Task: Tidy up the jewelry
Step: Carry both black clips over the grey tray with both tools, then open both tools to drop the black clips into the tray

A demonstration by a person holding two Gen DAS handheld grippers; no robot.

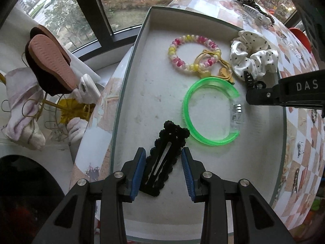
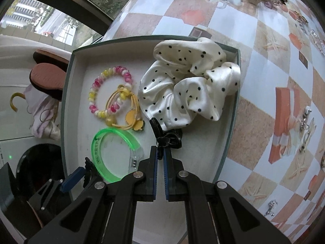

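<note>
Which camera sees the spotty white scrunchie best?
The right wrist view. There the polka-dot scrunchie lies big and whole in the box's far corner. In the left wrist view, the scrunchie is smaller, off to the side, and partly hidden by the black claw clip.

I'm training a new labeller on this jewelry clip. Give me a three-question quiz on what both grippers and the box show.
1. True or false: the right gripper is shut on a small black claw clip.
2. Which item lies between the left gripper pads? A) green bangle B) black snap clip C) scrunchie
3. Fill in: the bead bracelet lies inside the ____.

Key: 1 true; 2 B; 3 box.
</note>
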